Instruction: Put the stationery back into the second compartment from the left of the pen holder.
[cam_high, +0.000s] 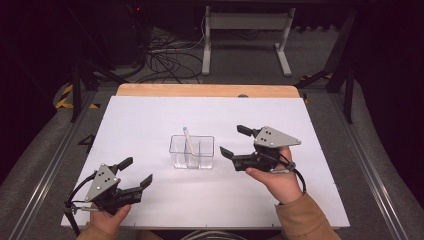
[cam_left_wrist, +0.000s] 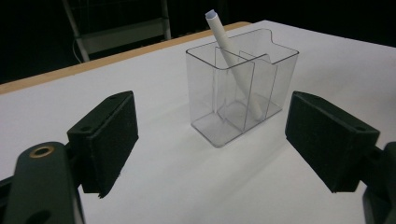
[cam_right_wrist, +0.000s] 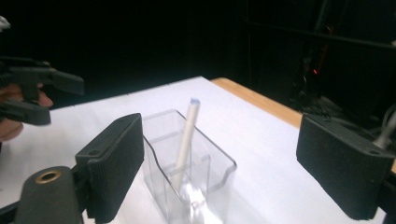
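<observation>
Setting: a white table top (cam_high: 150, 125) with a wooden strip along its far edge, seen from above; dark floor, cables and a white metal frame lie beyond it.

Main object: a clear plastic divided organizer (cam_high: 192, 151) stands upright near the middle of the table, slightly toward the near side.

Contents: a white pen-like stick (cam_high: 189, 141) leans inside the organizer, its lower end down in one of the compartments and its top poking above the rim. Which compartment exactly is hard to tell through the clear walls.

Left gripper (cam_high: 136, 172): held low at the near left of the table, well apart from the organizer, its jaws spread wide and holding nothing. It points toward the organizer, likely waiting in reserve.

Right gripper (cam_high: 235, 141): held just right of the organizer, jaws wide apart and empty, facing the container. From its own camera the stick (cam_right_wrist: 187, 140) sits between the two jaws, farther off, which suggests it is lined up either to reach for the stick or having room to back away.

Writing: no brand, label or text can be read on anything.
</observation>
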